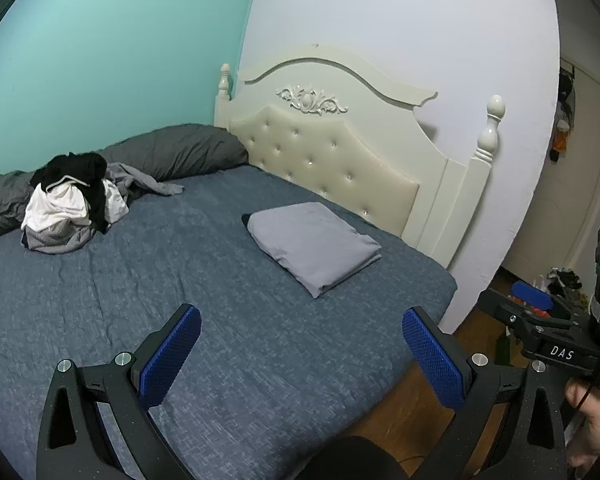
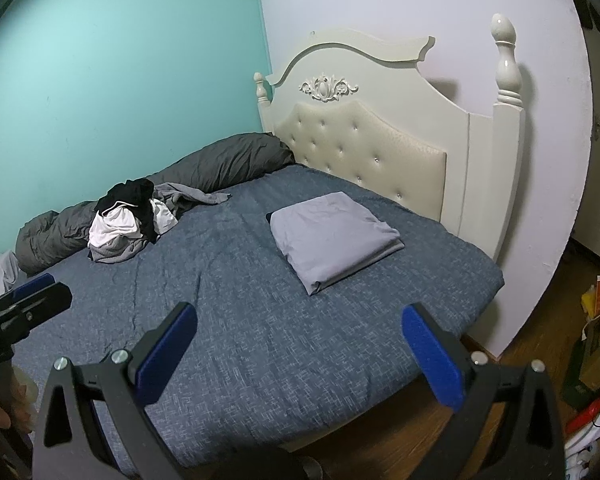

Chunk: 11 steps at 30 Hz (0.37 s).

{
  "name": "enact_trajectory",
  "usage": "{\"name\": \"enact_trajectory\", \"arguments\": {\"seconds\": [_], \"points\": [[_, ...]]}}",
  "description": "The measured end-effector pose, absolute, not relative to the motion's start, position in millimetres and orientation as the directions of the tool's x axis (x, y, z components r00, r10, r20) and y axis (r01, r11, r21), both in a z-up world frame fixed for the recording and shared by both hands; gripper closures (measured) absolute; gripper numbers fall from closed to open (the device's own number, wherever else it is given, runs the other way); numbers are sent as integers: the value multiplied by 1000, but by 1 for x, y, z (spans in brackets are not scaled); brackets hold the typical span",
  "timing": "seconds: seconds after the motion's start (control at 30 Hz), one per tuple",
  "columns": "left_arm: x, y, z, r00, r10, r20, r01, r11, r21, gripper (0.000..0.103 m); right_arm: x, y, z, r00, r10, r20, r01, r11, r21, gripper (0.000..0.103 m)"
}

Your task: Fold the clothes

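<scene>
A folded grey garment [image 1: 314, 246] [image 2: 334, 240] lies flat on the blue bed [image 1: 160, 300] [image 2: 260, 320] near the headboard. A heap of unfolded clothes [image 1: 74, 204] [image 2: 130, 218], black, white and grey, sits at the far left of the bed. My left gripper [image 1: 302, 316] hovers open above the bed's near edge, nothing between its blue pads [image 1: 172, 356]. My right gripper [image 2: 299, 312] is open too, empty, also short of the folded garment. The right gripper [image 1: 540, 320] shows at the right of the left wrist view, held by a hand [image 1: 592, 420].
A dark grey duvet [image 1: 172, 152] [image 2: 220, 160] is rolled along the teal wall. A cream tufted headboard [image 1: 340, 148] [image 2: 380, 140] with posts stands behind. Wooden floor [image 2: 540, 320] lies right of the bed, with bags and clutter [image 2: 596, 344]. A doorway [image 1: 572, 168] is at far right.
</scene>
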<state>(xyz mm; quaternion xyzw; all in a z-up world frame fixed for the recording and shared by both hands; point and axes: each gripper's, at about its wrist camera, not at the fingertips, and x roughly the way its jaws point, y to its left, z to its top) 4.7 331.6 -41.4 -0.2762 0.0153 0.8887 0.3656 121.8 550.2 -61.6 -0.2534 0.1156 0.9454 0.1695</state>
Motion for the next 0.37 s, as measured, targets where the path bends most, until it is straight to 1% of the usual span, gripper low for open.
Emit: {"name": "enact_trajectory", "arguments": {"seconds": [0.37], "points": [[5, 331, -44, -586, 634, -505, -655, -737, -167, 0, 122, 551, -62, -814, 263, -518, -382, -914, 137, 0]]}}
